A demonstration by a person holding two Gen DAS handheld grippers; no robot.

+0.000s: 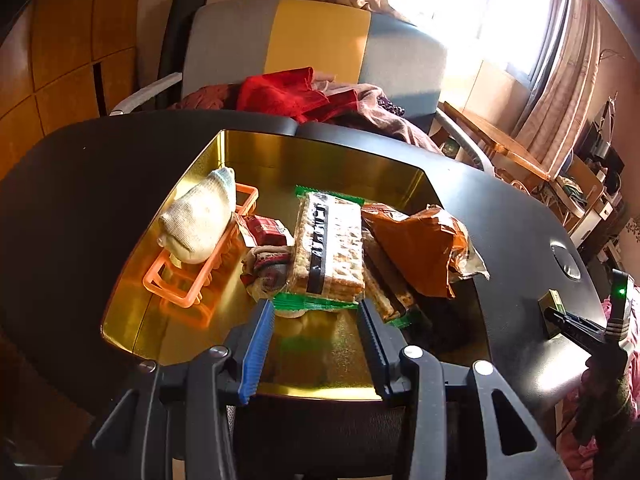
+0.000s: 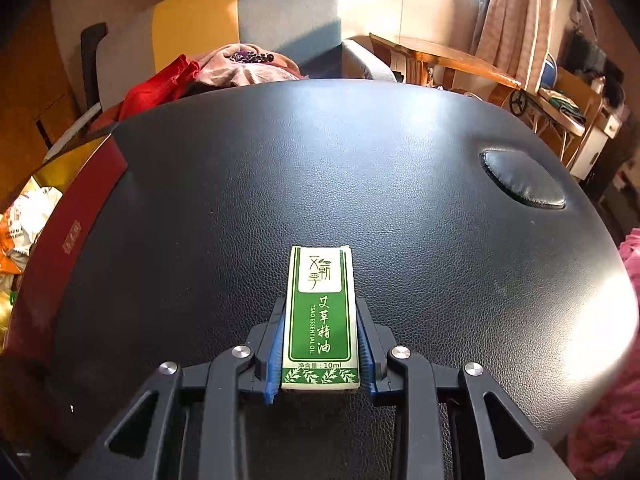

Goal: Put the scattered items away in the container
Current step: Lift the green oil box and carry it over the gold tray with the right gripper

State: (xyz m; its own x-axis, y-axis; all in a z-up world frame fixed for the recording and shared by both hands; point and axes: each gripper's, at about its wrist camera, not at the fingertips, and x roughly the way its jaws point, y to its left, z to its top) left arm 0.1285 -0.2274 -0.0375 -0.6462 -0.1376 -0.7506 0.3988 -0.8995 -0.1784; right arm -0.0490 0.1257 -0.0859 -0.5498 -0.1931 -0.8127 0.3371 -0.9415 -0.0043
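1. Right claw (image 2: 320,344) is clamped on a small green box (image 2: 319,320) of essential oil; its blue pads press both long sides, low in the middle of the right wrist view, so the grip runs across the box's narrow width, likely the surest hold.
2. The box lies flat on the black padded table (image 2: 320,168), printed face up. Its long axis runs straight away from the camera, in line with the fingers, white-panelled end toward the top of the frame and leaf-trimmed end nearest the lens.
3. Left claw (image 1: 316,312) stands half open and holds nothing, hovering over the near edge of the gold tin (image 1: 352,160).
4. In the left wrist view the tin fills the centre and already holds a cracker packet (image 1: 330,248), an orange rack (image 1: 192,276) and a pale sock (image 1: 200,220).
5. The box sits outside the tin, at the frame's right edge in that view, so it seems the next item to go in.
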